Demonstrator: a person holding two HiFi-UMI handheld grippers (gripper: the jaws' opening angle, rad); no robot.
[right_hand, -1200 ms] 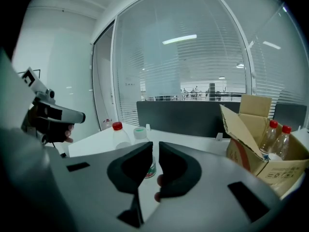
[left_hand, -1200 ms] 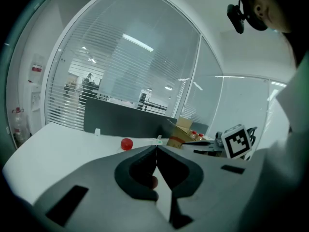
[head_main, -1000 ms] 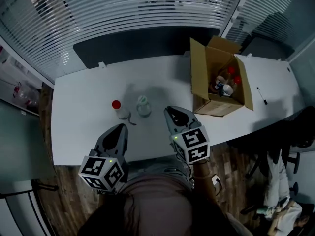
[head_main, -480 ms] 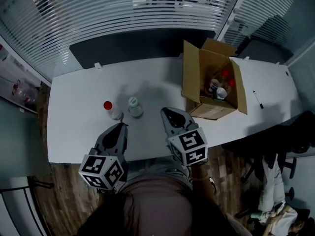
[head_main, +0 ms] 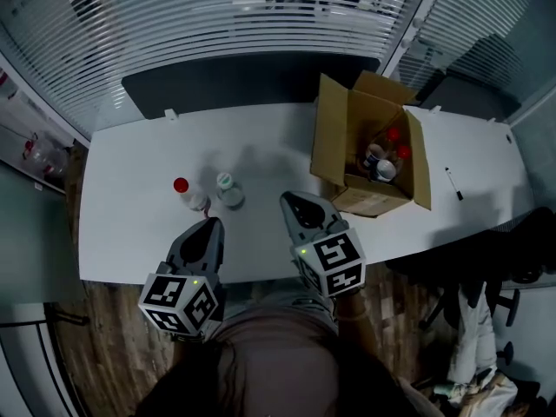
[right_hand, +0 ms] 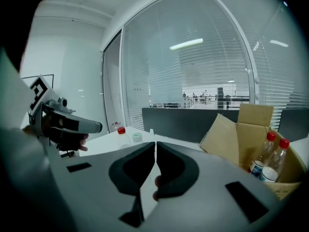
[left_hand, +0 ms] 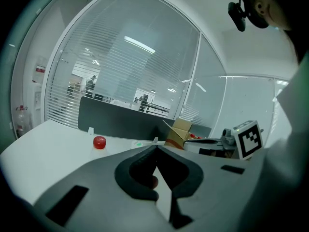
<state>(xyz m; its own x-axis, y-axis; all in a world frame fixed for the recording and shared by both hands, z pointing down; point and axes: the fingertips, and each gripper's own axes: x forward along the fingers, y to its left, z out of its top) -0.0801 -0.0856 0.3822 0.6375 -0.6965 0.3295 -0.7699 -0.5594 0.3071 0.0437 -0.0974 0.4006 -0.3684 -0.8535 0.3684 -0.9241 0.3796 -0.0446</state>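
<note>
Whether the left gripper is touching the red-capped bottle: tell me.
Apart. The left gripper view shows the left gripper with its jaws shut on nothing, and the red-capped bottle stands well beyond them, across a stretch of white table.

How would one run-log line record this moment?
left gripper: shut, empty, near red-capped bottle and green-capped bottle | right gripper: shut, empty, near open cardboard box | inside box: bottles

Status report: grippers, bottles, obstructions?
Left hand-held gripper shut, empty; right hand-held gripper shut, empty. Red-capped bottle, green-capped bottle upright ahead, untouched. Cardboard box stands right, off the path.
</note>
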